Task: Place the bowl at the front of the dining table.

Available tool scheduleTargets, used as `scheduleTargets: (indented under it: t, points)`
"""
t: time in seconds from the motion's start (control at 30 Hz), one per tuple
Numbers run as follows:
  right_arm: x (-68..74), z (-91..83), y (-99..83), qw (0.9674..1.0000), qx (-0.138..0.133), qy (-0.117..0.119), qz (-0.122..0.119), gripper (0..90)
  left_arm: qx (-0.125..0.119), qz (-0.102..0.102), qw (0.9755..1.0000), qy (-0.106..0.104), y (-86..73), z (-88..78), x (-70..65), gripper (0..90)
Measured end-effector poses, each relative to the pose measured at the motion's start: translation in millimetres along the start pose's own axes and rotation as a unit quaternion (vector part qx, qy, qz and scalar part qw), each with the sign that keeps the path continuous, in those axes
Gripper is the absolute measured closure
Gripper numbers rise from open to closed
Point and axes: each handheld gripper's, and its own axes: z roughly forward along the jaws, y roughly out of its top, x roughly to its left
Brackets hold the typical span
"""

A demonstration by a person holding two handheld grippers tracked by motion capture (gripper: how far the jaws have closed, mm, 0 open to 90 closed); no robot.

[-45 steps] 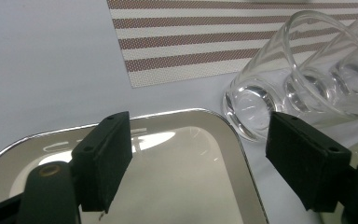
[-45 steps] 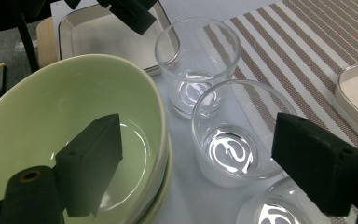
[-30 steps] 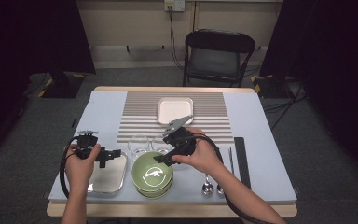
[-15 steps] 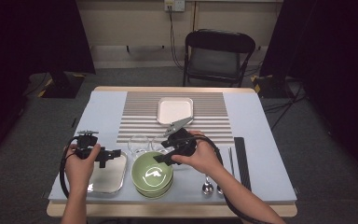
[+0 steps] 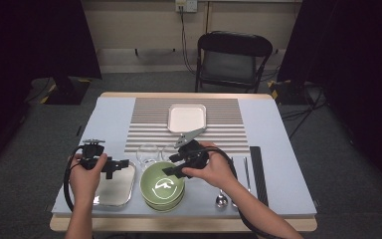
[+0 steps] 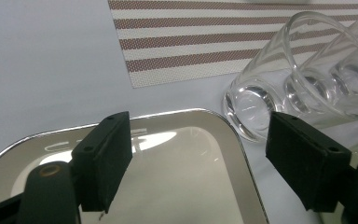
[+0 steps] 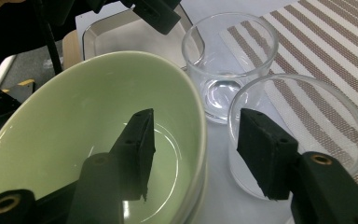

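A pale green bowl sits on top of a small stack at the table's front, and its rim runs between my right gripper's jaws. The right gripper has one jaw inside the bowl and the other outside, beside a clear glass. Its jaws have just been closing, but a gap still shows on each side of the rim. My left gripper stands open over a shiny metal tray, holding nothing. In the high view, the left gripper is left of the bowl and the right gripper is at the bowl's far rim.
Two clear glasses stand just behind the bowl and the metal tray. A white square dish lies on a striped mat. A spoon, other cutlery and a black strip lie to the right.
The right gripper's jaws have narrowed around the bowl's rim. Both hands have kept their places.
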Motion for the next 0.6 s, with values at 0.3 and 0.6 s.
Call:
scheduleTargets:
  t: [0.3,0.6]
  points:
    - [1.4,1.7,-4.2,0.9995,0.002,-0.008,0.029,59.8,0.0,-0.002,1.0,-0.001,-0.1,-0.4,0.4,22.7]
    - [2.4,3.9,-8.3,0.999,0.001,-0.01,0.045,71.2,-0.001,-0.002,1.0,-0.003,0.0,-0.4,0.4,22.7]
